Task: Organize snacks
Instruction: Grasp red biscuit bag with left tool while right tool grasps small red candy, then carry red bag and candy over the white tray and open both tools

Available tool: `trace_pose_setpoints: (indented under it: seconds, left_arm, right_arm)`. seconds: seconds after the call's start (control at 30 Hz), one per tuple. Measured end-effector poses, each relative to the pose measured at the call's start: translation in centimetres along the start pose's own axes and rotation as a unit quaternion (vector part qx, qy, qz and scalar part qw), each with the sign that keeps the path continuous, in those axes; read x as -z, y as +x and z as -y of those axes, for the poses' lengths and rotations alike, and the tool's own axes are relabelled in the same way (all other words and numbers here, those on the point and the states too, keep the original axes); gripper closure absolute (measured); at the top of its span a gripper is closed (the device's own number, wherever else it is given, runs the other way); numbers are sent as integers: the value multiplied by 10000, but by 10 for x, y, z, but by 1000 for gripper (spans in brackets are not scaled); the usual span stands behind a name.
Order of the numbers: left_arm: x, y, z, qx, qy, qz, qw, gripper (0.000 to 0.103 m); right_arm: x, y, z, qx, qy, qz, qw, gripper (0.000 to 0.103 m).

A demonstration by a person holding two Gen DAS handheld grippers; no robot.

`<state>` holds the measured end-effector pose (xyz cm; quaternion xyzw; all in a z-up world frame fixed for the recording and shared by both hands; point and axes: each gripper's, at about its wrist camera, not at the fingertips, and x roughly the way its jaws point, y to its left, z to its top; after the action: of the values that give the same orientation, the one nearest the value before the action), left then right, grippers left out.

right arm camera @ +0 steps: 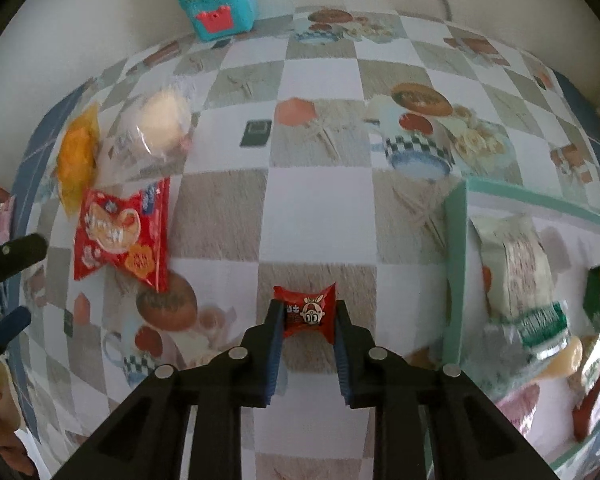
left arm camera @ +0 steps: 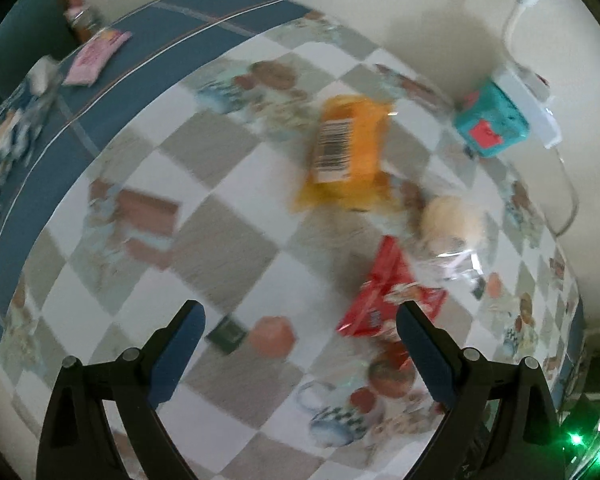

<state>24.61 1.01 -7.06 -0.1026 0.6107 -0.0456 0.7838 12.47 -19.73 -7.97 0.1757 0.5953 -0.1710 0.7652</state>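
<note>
Red candy (right arm camera: 309, 314) pinched in my right gripper (right arm camera: 307, 322) only shows on right wrist; left gripper (left arm camera: 298, 334) gapes wide, empty.

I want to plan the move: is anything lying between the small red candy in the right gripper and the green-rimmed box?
Nothing visible: only bare tablecloth lies between the small red candy, clamped in the right gripper, and the green-rimmed box.
</note>
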Motion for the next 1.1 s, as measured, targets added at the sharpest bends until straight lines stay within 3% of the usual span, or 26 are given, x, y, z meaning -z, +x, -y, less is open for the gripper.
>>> trace_pose_setpoints:
  seconds: [0.2, 0.43, 0.5, 0.6, 0.7, 0.9, 1.1]
  left_arm:
    - [6, 14, 36, 59, 624, 49, 9980, 7]
    - [17, 42, 57, -110, 1027, -204, 9944, 7]
    - [19, 44, 56, -132, 973, -241, 9949, 7]
    - [18, 42, 52, -65, 797, -297, 9964, 33]
    - [19, 33, 46, -102, 782, -270, 9965, 39]
    - [20, 4, 25, 76, 465, -298, 9984, 40]
    - [43, -27, 11, 163, 320, -319, 9988, 40]
  right_arm:
    - [-20, 7, 10, -150, 81, 127, 9998, 79]
    - [-34, 11, 11, -185, 22, 171, 9997, 78]
    - [-34, 14, 8, -181, 14, 169, 9997, 78]
    - [-35, 14, 7, -191, 10, 147, 9997, 78]
    - [-33, 16, 6, -243, 32, 106, 9996, 78]
    - [-24, 5, 14, -278, 131, 32, 9995, 78]
    - [-6, -27, 12, -329, 151, 127, 9993, 78]
